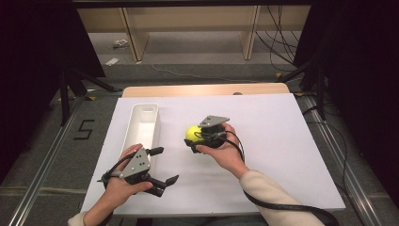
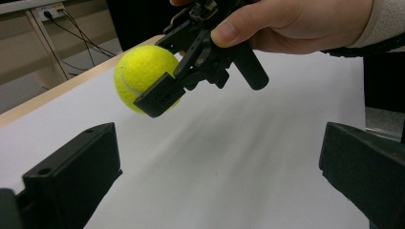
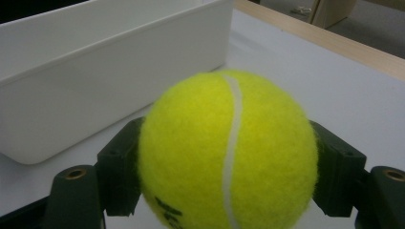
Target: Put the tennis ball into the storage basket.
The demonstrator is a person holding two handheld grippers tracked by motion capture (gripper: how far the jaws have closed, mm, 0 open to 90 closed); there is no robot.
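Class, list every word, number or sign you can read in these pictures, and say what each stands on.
"5": black mark on the grey floor left of the table.
Dark print low on the tennis ball, held in the right gripper: too blurred and cut off to read.

A recording lab or test room: a wooden counter [image 1: 207, 89] covered by a white sheet [image 1: 263, 141] stands on grey carpet between black curtains [image 1: 28, 52]. Metal floor rails [image 1: 42, 160] flank it, a taped figure five [image 1: 83, 129] marks the floor, cables [image 1: 282, 37] trail behind, and bare plywood shelving [image 1: 188, 23] lines the far wall.
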